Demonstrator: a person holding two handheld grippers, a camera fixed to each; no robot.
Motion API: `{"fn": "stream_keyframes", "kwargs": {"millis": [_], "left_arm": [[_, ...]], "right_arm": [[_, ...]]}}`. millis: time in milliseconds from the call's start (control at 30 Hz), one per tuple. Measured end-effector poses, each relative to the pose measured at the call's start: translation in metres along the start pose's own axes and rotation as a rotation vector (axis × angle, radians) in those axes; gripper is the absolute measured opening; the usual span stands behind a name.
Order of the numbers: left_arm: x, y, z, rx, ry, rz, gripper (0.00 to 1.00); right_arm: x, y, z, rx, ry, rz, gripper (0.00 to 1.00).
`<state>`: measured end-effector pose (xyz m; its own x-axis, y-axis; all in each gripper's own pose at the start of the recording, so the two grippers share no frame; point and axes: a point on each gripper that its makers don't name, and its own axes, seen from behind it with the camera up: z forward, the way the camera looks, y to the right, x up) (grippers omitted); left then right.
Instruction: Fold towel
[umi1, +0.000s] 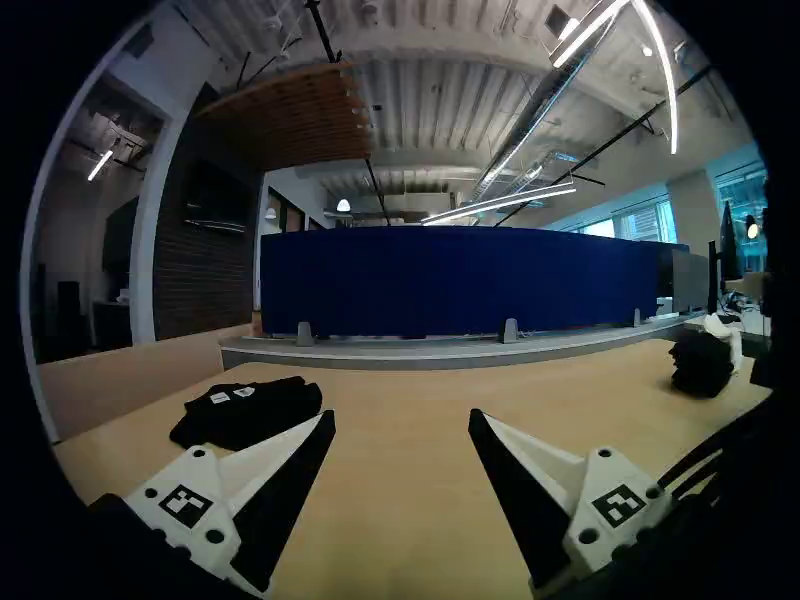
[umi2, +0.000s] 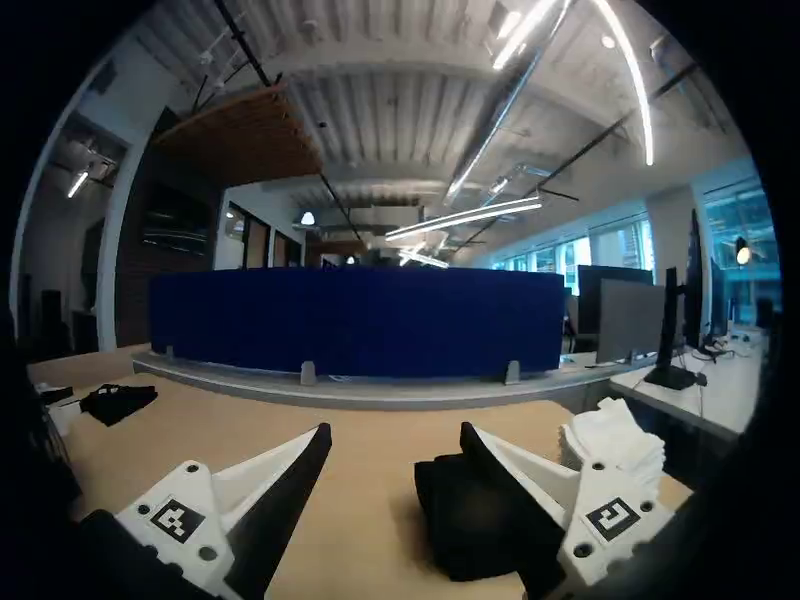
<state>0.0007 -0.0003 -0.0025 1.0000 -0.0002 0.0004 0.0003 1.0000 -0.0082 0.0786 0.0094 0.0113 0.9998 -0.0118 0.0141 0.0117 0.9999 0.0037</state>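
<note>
1. Left gripper (umi1: 400, 415): jaws wide, holding nothing; a folded black towel (umi1: 245, 410) lies near-left on the worktop (umi1: 400, 520).
2. Right gripper (umi2: 395, 430): jaws wide, empty; second black towel (umi2: 465, 515) beside its right finger, seemingly positioned for pickup.

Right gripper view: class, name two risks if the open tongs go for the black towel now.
1. The black towel lies off to one side of the right tongs, partly behind one finger, not between them; closing here would likely catch nothing.
2. The white towel stack sits close by, near the table edge; a sideways shove might push it off.
</note>
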Motion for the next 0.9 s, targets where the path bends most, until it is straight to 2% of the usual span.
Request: {"fn": "stream_keyframes", "kwargs": {"millis": [400, 900], "left_arm": [[0.001, 0.001, 0.000, 0.000, 0.000, 0.000, 0.99], [0.001, 0.000, 0.000, 0.000, 0.000, 0.000, 0.99]], "right_arm": [[-0.051, 0.001, -0.003, -0.020, -0.012, 0.005, 1.00], [-0.083, 0.001, 0.002, -0.036, -0.036, 0.079, 1.00]]}}
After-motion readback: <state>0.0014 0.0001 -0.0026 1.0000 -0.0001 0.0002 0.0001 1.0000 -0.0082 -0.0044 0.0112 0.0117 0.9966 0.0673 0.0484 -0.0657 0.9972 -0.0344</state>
